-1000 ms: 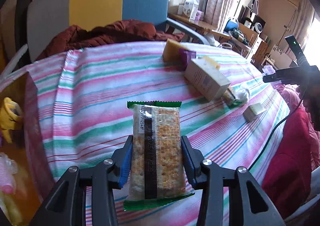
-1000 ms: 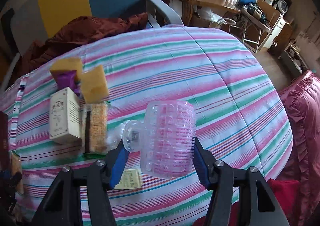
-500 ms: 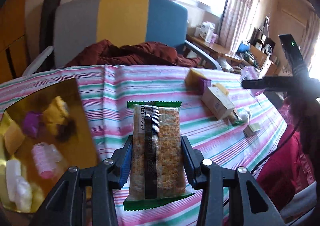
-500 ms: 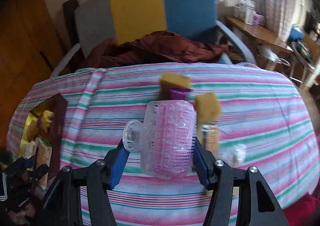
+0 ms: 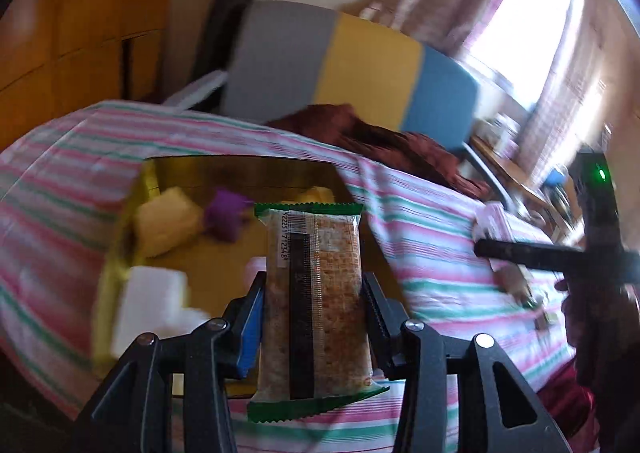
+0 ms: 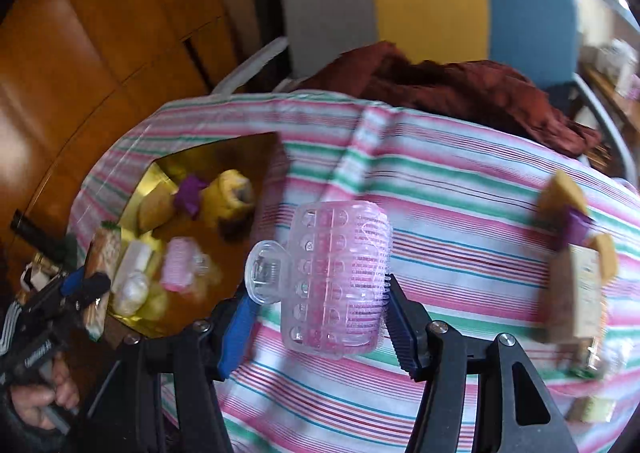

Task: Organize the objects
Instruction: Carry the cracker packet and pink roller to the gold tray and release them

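My left gripper (image 5: 312, 313) is shut on a green-edged cracker packet (image 5: 314, 285), held upright over a gold tray (image 5: 240, 169) on the striped tablecloth. In the tray lie a yellow sponge (image 5: 166, 221), a purple piece (image 5: 224, 215) and a white block (image 5: 150, 305). My right gripper (image 6: 320, 313) is shut on a clear pink hair roller (image 6: 336, 277) above the cloth, right of the gold tray (image 6: 168, 169). The left gripper (image 6: 86, 285) with its cracker packet (image 6: 102, 253) shows at the tray's left edge in the right wrist view.
A small cardboard box (image 6: 576, 293), yellow sponges (image 6: 562, 189) and a purple piece (image 6: 576, 225) sit on the cloth at the right. A grey, yellow and blue chair (image 6: 432, 1) with a dark red garment (image 6: 460, 89) stands behind the table. Wooden panels (image 6: 80, 53) fill the left.
Both grippers have swung left across the table, each still holding its object. The gold tray has come into view under the left gripper and to the left of the right one.
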Tool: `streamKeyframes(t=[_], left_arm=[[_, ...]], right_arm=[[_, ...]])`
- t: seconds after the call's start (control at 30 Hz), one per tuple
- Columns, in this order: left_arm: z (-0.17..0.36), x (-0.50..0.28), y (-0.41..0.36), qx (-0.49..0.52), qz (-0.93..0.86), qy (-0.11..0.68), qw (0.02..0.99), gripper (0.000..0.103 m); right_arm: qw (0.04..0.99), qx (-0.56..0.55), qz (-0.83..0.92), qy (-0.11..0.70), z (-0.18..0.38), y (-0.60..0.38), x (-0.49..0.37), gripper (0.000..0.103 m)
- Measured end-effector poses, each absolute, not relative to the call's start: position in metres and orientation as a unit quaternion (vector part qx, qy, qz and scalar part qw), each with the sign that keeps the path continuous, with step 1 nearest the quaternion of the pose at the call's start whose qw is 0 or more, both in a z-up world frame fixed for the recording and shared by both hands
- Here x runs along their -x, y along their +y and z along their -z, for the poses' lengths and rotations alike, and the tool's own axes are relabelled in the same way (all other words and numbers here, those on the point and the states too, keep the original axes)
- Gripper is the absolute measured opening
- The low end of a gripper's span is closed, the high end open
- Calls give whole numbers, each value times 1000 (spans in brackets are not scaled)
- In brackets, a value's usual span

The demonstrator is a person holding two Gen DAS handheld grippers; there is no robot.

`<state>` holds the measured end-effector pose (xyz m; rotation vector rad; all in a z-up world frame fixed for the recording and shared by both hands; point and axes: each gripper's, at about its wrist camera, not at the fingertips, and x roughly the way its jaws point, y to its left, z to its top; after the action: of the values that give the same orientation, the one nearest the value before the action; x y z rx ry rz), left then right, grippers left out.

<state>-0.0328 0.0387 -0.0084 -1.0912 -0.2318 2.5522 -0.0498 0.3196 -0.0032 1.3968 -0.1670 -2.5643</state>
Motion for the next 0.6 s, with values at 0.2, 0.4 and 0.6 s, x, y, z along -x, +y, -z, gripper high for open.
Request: streamKeyframes(t=[0.2,0.4,0.6], left_arm=[[19,44,-12,391,-905,-115,124,45],[27,49,-36,396,-904,-127,99,45],[32,55,-43,401,-902,-132,87,45]], right_arm=[[142,-481,864,-40,10,273,72,61],[157,-482,861,-27,11,243,95,61],[165,-482,860,-17,9,221,119,61]])
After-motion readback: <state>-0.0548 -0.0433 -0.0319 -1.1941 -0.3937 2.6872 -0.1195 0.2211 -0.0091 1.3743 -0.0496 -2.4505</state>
